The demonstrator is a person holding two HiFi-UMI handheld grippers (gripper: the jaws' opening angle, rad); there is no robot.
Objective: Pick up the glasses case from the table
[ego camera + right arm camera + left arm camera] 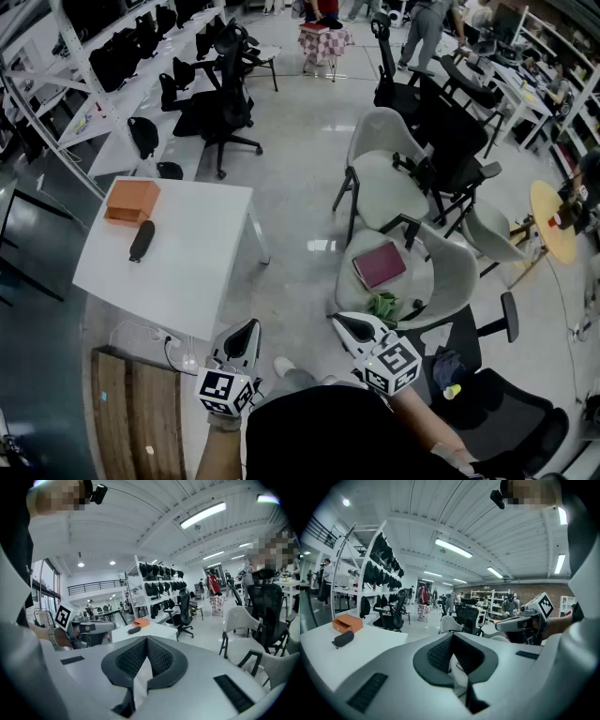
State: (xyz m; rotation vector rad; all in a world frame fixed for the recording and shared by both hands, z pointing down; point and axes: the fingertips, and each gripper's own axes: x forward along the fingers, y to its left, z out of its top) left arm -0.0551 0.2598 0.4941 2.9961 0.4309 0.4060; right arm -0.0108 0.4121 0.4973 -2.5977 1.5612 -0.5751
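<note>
white rectangular bench (187,272) at left; flat orange box (131,200) on its far corner; left claw (249,326) and right claw (339,321), off the bench, both clenched on nothing, the left apparently so; black oblong glasses case (142,240) lying on the bench just beside the box.

There was one white worktop (202,272), and on it I counted one dark glasses case (142,240) and one orange box (131,201). Two claws were in sight, one left claw (251,324) and one right claw (337,320). Off to the side I counted three pale shell chairs (380,178) and one maroon book (379,264).
</note>
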